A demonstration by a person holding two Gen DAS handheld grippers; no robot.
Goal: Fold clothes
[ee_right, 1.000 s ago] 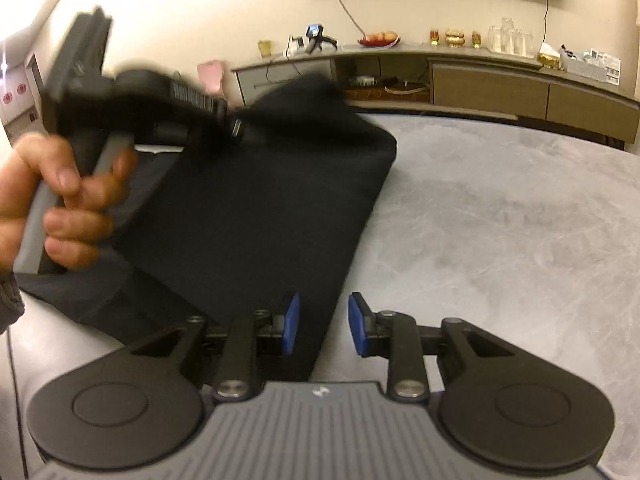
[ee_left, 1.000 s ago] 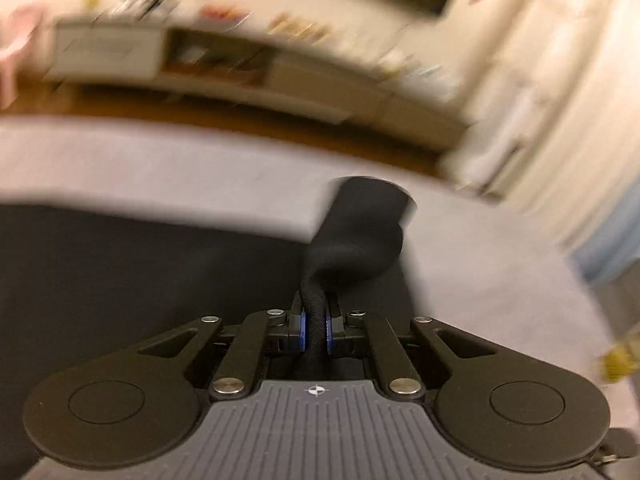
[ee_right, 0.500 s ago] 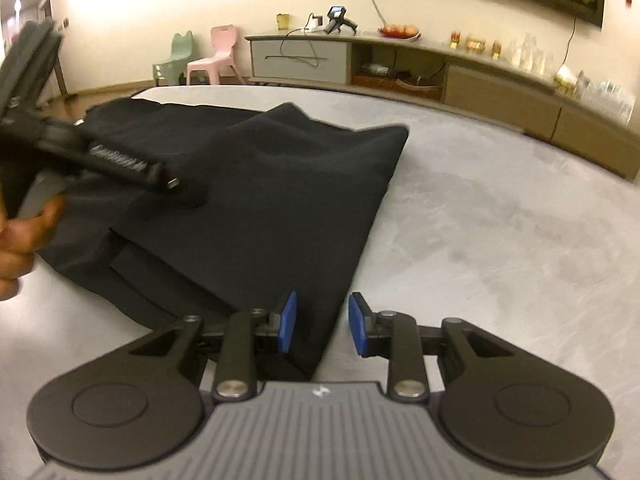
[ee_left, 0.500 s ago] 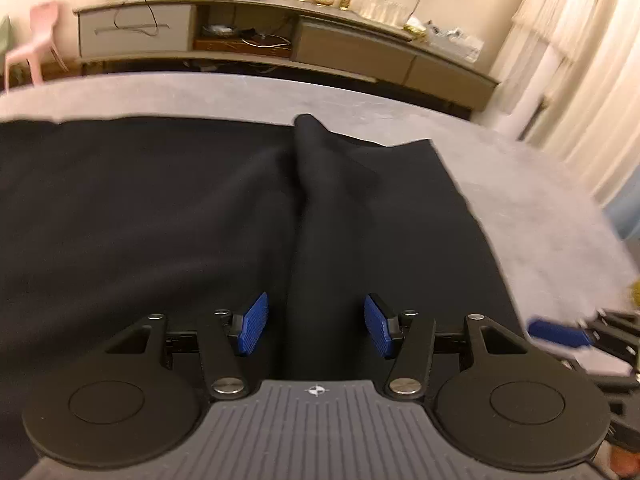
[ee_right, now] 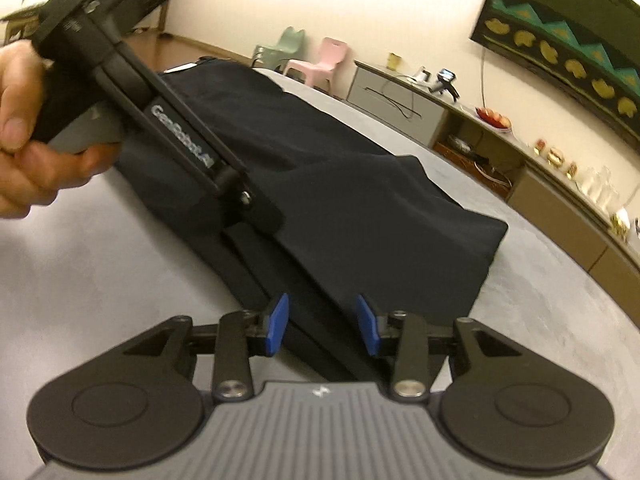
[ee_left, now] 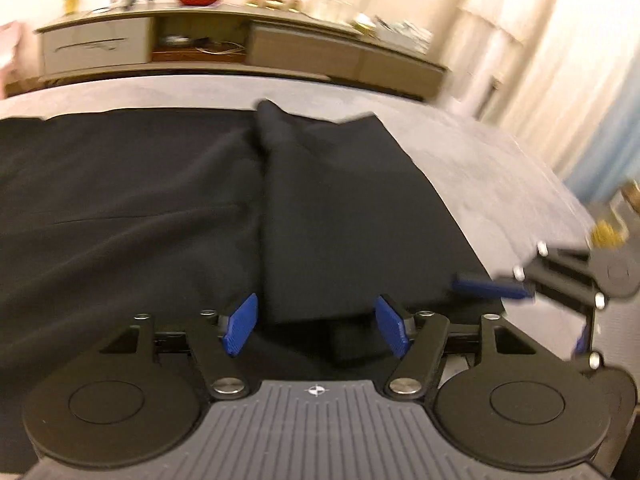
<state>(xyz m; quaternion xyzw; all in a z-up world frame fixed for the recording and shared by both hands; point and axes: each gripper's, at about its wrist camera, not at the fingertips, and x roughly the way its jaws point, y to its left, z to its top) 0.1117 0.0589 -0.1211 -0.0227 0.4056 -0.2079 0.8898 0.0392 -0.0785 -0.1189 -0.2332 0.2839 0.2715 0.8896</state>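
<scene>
A black garment (ee_left: 160, 208) lies partly folded on the grey table (ee_left: 500, 176), with a raised fold (ee_left: 312, 200) running away from me down its middle. My left gripper (ee_left: 316, 326) is open, its blue pads either side of the fold's near edge. My right gripper (ee_right: 322, 324) is open over the near corner of the garment (ee_right: 360, 200). In the left wrist view the right gripper (ee_left: 492, 286) comes in from the right at the cloth's edge. In the right wrist view the left gripper's body (ee_right: 168, 120) rests over the garment, held by a hand (ee_right: 24, 120).
A long low sideboard (ee_left: 240, 48) with small items stands beyond the table. Pale curtains (ee_left: 560, 60) hang on the right. Two small chairs (ee_right: 316, 56) stand by the wall, and a dark wall hanging (ee_right: 560, 32) is above the sideboard.
My left gripper let go of the cloth fold and opened, and the fold now lies flat. My right gripper opened wider and swung round toward the garment's near corner.
</scene>
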